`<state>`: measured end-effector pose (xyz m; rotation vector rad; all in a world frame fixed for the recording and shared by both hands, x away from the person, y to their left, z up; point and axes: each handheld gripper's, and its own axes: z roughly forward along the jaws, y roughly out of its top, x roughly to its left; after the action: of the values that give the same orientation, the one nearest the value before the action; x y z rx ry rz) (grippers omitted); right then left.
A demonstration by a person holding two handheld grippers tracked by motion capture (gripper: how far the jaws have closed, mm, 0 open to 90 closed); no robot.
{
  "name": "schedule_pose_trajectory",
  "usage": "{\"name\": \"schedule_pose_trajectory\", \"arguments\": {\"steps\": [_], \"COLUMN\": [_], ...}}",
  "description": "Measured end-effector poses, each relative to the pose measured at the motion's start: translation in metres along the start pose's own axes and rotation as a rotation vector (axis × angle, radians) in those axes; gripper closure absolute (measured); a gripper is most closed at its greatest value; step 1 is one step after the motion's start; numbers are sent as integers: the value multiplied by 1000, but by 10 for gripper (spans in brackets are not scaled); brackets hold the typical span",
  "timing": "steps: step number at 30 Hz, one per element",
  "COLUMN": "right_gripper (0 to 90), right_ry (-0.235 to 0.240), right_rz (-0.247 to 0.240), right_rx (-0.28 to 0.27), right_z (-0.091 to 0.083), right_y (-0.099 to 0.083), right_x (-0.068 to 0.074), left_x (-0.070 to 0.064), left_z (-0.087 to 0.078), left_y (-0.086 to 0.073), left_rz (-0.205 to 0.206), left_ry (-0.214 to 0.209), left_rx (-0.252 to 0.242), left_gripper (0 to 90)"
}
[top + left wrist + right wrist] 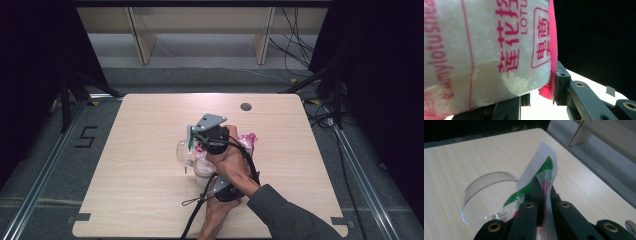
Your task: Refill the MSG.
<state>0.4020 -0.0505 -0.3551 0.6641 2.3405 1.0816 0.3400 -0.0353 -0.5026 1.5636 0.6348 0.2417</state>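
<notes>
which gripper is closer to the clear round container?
Right. The right gripper, shut on the bag's green-and-white strip, sits right beside the clear round container. The left gripper clamps the white bag nearer the person.

the surface point(140, 165) is a pale wood-grain top with rounded far corners and two small notches cut into its near edge. a round grey cap point(245, 106) sits flush in it near the far edge, right of the middle. a clear round container point(184, 151) rests on it about the middle; in the right gripper view its curved wall point(477, 185) stands on the wood. just right of it a pink and white bag point(248, 141) lies by the hands, though whether it touches the wood cannot be told. the surface stands on grey carpet point(45, 165).
</notes>
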Motion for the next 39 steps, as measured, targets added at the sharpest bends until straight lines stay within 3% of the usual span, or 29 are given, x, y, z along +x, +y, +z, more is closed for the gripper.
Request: {"name": "schedule_pose_trajectory", "arguments": {"steps": [4,5,7,8,9,10,13,14,16,17,18,20,23,24,26,30,31,32,37,39], "right_gripper": [900,900,900,900,900,900,900,900,900,900,900,900,900,900,900,900,900,900,900,900], "right_ry": [1,6,1,-3,-2,12,7,4,-3,-2,2,-5,-3,-3,5,2,-1,7,-1,2], "right_rz": [-1,-10,2,-6,1,-14,-6,-19,-25,-22,-24,-16,-22,-30,-34,-29,-30,-10,-26,-27], "right_rx": [6,12,5,-3,1,12,10,11,11,12,12,14,16,15,30,19,20,35,29,30], "right_z": [1,1,2,2,2,1,2,2,4,4,4,4,5,6,6,8,8,8,9,9], "right_y": [0,1,1,1,1,1,2,2,2,2,2,2,2,2,2,2,2,2,2,2], "right_x": [0,0,1,0,1,0,1,0,1,1,1,2,2,2,2,3,2,4,3,3], "left_x": [0,3,3,5,4,8,5,5,8,5,5,6,6,8,9,9,7,7,7,9], "left_z": [0,-3,-3,-2,-2,-6,-1,-1,-5,-2,0,-1,-1,-4,-4,-5,-2,-2,-1,-4], "left_y": [0,1,1,2,2,3,3,3,4,3,3,4,3,4,3,3,3,3,2,4], "left_rz": [5,34,33,61,57,116,47,47,104,59,47,64,55,85,91,84,61,61,57,88], "left_ry": [0,-19,-19,10,13,9,32,32,14,28,25,18,21,10,22,22,19,17,20,32], "left_rx": [4,35,29,11,8,45,-2,-2,37,9,-2,9,6,38,33,44,11,11,8,51], "left_gripper": [717,717,718,718,718,718,719,719,719,719,719,719,719,719,719,719,719,720,719,720]}}
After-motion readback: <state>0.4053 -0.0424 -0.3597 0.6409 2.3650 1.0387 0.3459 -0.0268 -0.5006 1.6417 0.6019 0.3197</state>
